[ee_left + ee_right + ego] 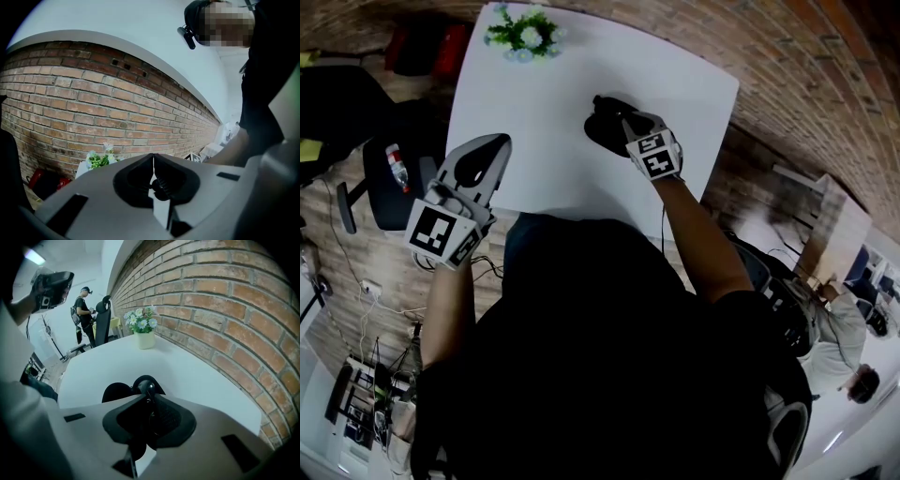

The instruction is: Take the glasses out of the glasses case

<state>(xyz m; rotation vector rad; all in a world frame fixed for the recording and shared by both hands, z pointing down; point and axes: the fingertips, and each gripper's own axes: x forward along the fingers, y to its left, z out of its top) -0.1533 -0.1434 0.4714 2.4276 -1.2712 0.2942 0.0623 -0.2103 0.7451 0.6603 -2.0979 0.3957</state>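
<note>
Black glasses [146,385], right gripper [148,400] clamped — axis unclear

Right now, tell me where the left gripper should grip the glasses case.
Grip the glasses case by its left rim, coming in low from the left across the table. It lies flat, and the right gripper, shut on what looks like the glasses, fills its near-right side. The left gripper is shut: open it first.

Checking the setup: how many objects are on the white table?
2: the flower pot at the far left corner, and the dark glasses case gripped by the right gripper. More may hide beneath it.
</note>
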